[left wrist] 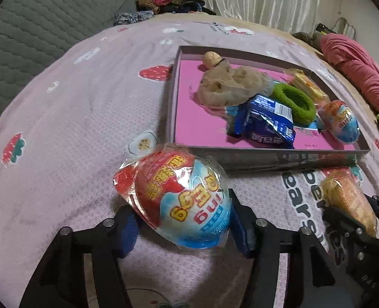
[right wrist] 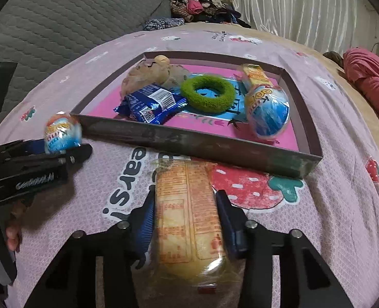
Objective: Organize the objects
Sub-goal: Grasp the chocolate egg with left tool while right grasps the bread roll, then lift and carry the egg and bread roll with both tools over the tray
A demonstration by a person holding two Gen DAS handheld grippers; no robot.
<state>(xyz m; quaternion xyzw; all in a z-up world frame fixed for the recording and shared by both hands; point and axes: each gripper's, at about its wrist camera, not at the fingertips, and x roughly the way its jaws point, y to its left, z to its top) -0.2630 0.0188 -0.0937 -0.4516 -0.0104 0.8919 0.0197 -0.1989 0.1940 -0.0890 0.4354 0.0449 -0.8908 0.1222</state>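
Two things were still outside the tray: a wrapped toy egg (left wrist: 181,202), red at one end and blue at the other, and a long pack of wafers (right wrist: 189,220) in clear wrap. Both lay on the pink bedspread (left wrist: 68,128) just in front of the near wall of the tray (left wrist: 292,157), the egg to the left and the wafers to the right. Inside the tray already sat a second egg (right wrist: 267,114), a green ring (right wrist: 207,95), a blue snack packet (right wrist: 150,106), a beige cloth bundle (left wrist: 228,84) and another yellow pack (right wrist: 256,75).

The step in hand looked like the pickup of the last two items, both at once. The next move would likely call for lifting each clear of the near wall and setting it down in the bare pink floor of the tray, without crushing the crinkly wrap or knocking what lay there.

The left gripper (left wrist: 183,227) stood about half open, its blue pads against the two sides of the egg, so it appeared to have hold of it. The right gripper (right wrist: 188,227) was narrower, its pads pressed on either long side of the wafer pack, which ran lengthwise between the fingers.
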